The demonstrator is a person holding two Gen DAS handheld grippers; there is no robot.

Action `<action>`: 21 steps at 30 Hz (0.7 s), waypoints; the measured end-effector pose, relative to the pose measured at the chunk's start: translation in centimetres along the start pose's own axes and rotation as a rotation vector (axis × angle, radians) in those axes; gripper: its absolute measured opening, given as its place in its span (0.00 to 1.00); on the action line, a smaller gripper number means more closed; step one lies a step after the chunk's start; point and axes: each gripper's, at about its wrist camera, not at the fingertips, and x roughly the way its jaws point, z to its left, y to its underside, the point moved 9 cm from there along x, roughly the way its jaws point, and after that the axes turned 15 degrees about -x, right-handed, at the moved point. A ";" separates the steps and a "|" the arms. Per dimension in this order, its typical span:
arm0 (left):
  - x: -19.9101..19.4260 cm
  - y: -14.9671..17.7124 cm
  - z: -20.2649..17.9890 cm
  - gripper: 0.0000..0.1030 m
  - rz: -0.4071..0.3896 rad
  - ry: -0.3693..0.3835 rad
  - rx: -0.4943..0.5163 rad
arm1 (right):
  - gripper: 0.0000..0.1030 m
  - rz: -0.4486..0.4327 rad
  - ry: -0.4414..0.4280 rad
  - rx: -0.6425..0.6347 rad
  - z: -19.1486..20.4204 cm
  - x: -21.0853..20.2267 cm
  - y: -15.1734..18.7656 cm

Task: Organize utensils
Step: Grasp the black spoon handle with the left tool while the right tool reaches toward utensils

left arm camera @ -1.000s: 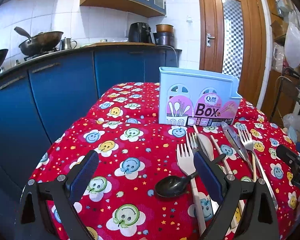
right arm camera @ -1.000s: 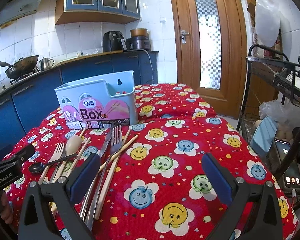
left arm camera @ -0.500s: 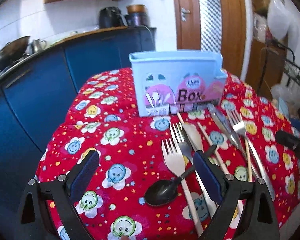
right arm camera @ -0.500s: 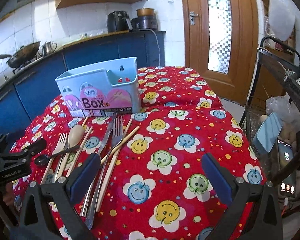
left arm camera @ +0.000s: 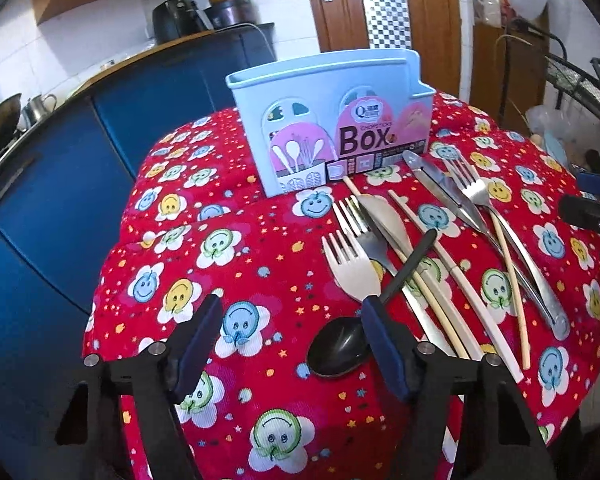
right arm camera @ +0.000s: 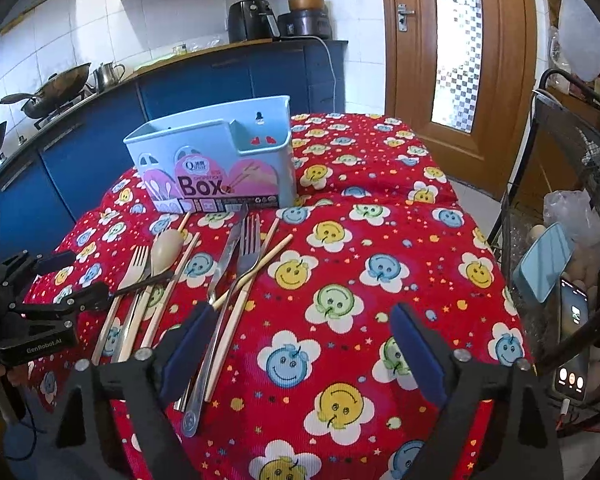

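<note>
A light blue utensil box stands upright on the red smiley tablecloth; it also shows in the right wrist view. In front of it lie a black spoon, a beige fork, a steel fork, a steel knife, a beige spoon and chopsticks. My left gripper is open, low over the cloth, its right finger beside the black spoon's bowl. My right gripper is open and empty, right of the utensils.
Blue kitchen cabinets run along the left, with a wok and a kettle on the counter. A wooden door is behind. A black wire rack with a phone stands at the table's right edge.
My left gripper has moved forward and tilted down toward the black spoon, which now lies at its right finger. My right gripper has tilted down slightly. The utensils have not moved.
</note>
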 end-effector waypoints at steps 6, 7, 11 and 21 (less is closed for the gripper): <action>0.6 0.6 -1.0 0.65 0.058 -0.004 0.060 | 0.81 0.006 -0.014 0.005 0.0 0.0 0.2; 0.6 0.6 -0.9 0.64 0.058 -0.008 0.062 | 0.81 0.007 -0.016 0.004 0.0 0.0 0.3; 1.2 0.7 0.2 0.54 0.092 -0.030 0.021 | 0.81 0.013 -0.024 0.008 0.0 0.1 0.4; 2.0 0.0 1.5 0.51 0.163 0.003 -0.054 | 0.75 0.047 -0.044 0.001 -0.3 1.0 -0.3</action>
